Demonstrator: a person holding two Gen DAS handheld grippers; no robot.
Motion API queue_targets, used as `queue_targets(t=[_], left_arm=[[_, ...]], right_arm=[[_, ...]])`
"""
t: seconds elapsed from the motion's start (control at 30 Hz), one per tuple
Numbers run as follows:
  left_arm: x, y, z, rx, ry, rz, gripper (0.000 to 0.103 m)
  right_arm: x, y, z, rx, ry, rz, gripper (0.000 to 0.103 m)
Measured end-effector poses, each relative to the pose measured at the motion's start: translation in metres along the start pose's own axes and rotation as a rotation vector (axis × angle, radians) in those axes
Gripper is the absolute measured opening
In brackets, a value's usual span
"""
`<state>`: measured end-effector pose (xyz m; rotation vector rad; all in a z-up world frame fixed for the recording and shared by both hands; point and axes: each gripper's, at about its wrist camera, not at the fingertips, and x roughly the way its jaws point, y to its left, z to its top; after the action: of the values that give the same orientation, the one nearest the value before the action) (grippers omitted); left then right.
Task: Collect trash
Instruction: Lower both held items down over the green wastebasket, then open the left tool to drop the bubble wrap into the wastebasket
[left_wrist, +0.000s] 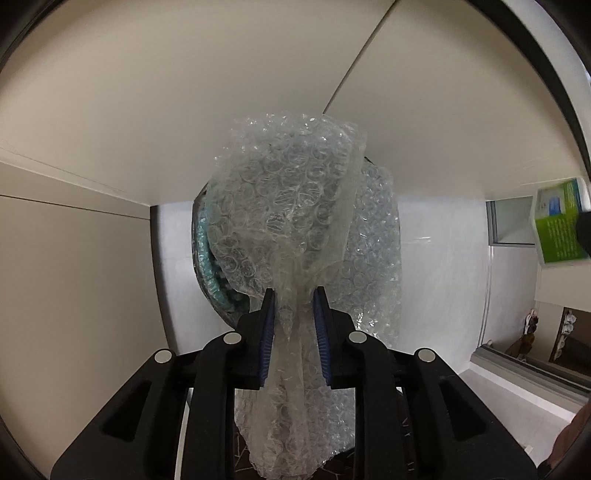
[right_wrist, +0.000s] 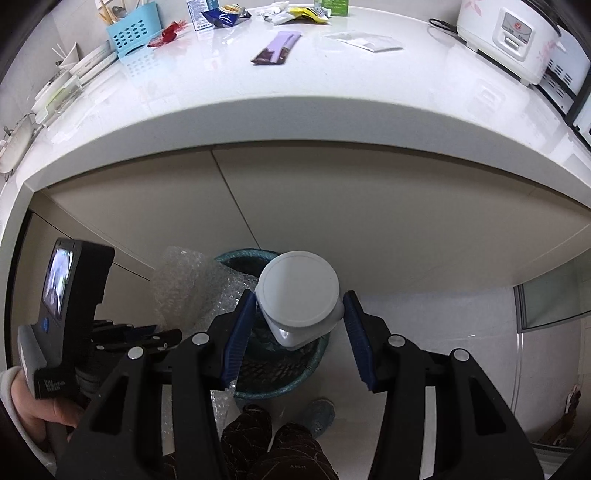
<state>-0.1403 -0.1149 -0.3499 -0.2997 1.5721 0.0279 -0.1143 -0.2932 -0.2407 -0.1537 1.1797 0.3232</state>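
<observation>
Over the teal bin (right_wrist: 280, 384) – left tongs (left_wrist: 294, 295) clasp bubble wrap (left_wrist: 295, 206), right tongs (right_wrist: 299, 299) clasp a white cup (right_wrist: 298, 291).

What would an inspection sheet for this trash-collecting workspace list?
Surface: glossy white countertop.
Job's things: clear bubble wrap sheet and white lidded plastic tub, both above the teal mesh bin.
Clutter: purple wrapper, blue snack bag, blue perforated basket and white rice cooker on the countertop.
Grippers: left gripper pinches the sheet; right gripper grips the tub.
Cables: black cord beside the cooker.
Surroundings: beige cabinet doors, pale floor.
</observation>
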Motion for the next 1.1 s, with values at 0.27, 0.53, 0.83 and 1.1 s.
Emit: queue_targets(t=[0.27, 0.53, 0.83, 1.1], left_arm=[[0.004, 0.001, -0.004, 0.0, -0.021, 0.014, 0.036], [0.007, -0.002, -0.005, -0.004, -0.028, 0.014, 0.049], [-0.021, 0.001, -0.008, 0.002, -0.111, 0.002, 0.073], [-0.053, 0.019, -0.01, -0.008, -0.208, -0.024, 0.097]], right_arm=[[0.002, -0.004, -0.007, 0.01, 0.015, -0.003, 0.047], [0.003, -0.002, -0.006, 0.008, 0.015, -0.003, 0.047], [0.01, 0.0, -0.006, 0.016, 0.031, 0.007, 0.047], [0.021, 0.023, -0.006, -0.019, 0.049, 0.037, 0.047]])
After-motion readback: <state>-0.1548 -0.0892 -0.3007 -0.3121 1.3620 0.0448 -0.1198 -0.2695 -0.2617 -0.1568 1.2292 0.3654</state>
